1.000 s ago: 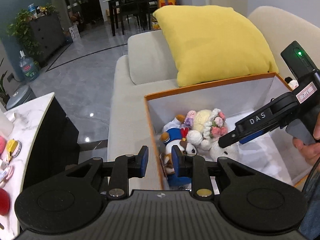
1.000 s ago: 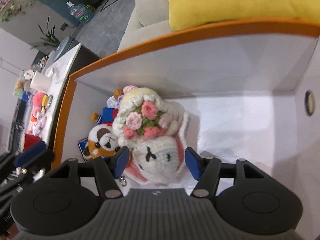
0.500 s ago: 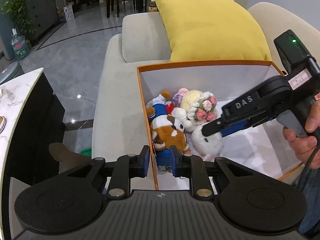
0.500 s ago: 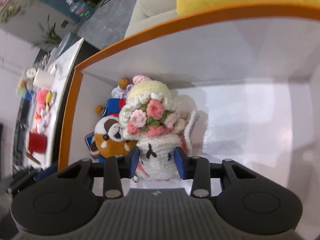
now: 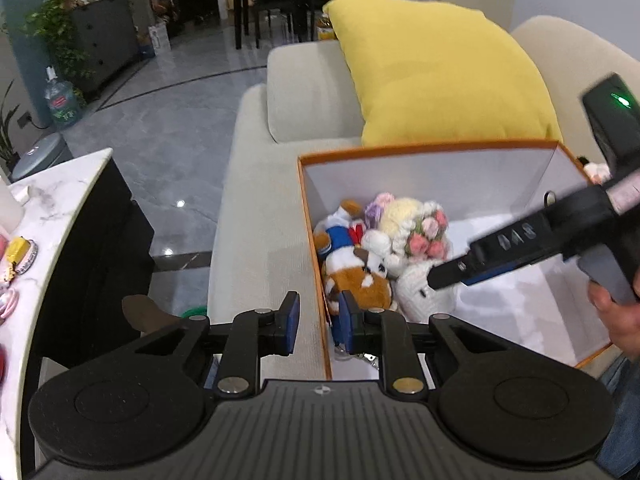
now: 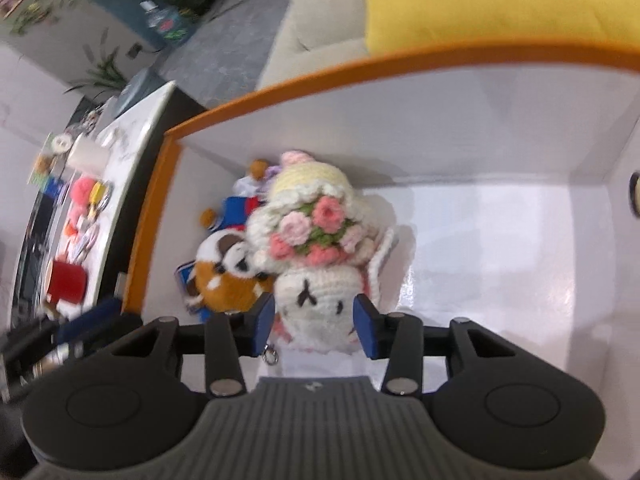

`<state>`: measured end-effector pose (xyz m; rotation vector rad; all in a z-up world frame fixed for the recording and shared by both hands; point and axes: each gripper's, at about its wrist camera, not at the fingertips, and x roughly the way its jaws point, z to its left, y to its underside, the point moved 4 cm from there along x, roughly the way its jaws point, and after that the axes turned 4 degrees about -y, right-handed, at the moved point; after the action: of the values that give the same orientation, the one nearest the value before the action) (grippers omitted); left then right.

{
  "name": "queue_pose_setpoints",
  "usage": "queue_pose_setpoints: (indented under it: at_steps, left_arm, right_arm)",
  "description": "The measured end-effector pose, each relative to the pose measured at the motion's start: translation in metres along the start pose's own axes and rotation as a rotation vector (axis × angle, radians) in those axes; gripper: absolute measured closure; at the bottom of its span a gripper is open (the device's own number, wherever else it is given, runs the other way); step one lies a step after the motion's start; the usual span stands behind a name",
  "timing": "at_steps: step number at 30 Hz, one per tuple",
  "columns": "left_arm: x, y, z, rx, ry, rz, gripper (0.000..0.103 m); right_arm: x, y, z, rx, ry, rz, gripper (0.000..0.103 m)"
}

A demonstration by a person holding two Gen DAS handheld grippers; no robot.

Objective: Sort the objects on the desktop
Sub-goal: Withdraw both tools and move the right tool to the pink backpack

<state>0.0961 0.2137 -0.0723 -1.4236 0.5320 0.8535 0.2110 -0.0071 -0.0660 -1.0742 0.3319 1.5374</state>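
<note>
Right gripper (image 6: 314, 326) jaws narrower, now opening around white crochet doll (image 6: 316, 300).

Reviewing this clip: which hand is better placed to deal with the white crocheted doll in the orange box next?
The right. The right gripper has the white crocheted doll between its jaws, which are opening, inside the orange box. The left gripper straddles the box's near wall with nothing gripped.

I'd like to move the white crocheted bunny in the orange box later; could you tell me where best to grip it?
Grip the white crocheted bunny across its round head, coming from above, as the right gripper sits now with its jaws opening. The head is the firmest bare part; the crocheted flower bouquet covers its far side, and the brown plush crowds one flank.
</note>
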Motion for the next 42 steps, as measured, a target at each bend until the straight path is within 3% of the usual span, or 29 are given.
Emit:
queue_pose_setpoints:
  at_steps: [4,10,14,17,20,26,37,38,40,42]
  left_arm:
    - [-0.022,-0.008,-0.013,0.023,0.007,-0.044,0.079]
    - [-0.046,-0.026,-0.061,0.089,0.064,-0.122,0.079]
    - [-0.052,-0.039,-0.103,0.152,0.126,-0.147,0.079]
    - [-0.05,-0.051,-0.137,0.195,0.176,-0.13,0.079]
    - [-0.046,-0.059,-0.172,0.247,0.206,-0.124,0.079]
    - [-0.034,-0.07,-0.228,0.319,0.26,-0.077,0.079]
    - [-0.019,-0.079,-0.265,0.393,0.27,-0.036,0.079]
    - [-0.019,-0.079,-0.266,0.395,0.269,-0.038,0.079]
    - [-0.018,-0.081,-0.269,0.4,0.268,-0.04,0.078]
    - [-0.015,-0.081,-0.27,0.403,0.269,-0.033,0.078]
  right_arm:
    - [-0.031,0.009,0.014,-0.128,-0.003,-0.05,0.049]
    - [-0.107,0.031,-0.004,-0.256,0.048,-0.179,0.049]
    - [-0.159,0.041,-0.04,-0.292,0.178,-0.274,0.04]
    - [-0.19,0.046,-0.071,-0.333,0.298,-0.294,0.039]
    - [-0.213,0.045,-0.103,-0.344,0.406,-0.247,0.039]
    - [-0.23,0.035,-0.146,-0.417,0.59,-0.045,0.04]
    - [-0.194,0.026,-0.176,-0.633,0.769,0.328,0.041]
    - [-0.194,0.027,-0.181,-0.629,0.774,0.345,0.044]
    - [-0.197,0.028,-0.189,-0.612,0.787,0.365,0.06]
    - [-0.202,0.03,-0.2,-0.565,0.763,0.381,0.063]
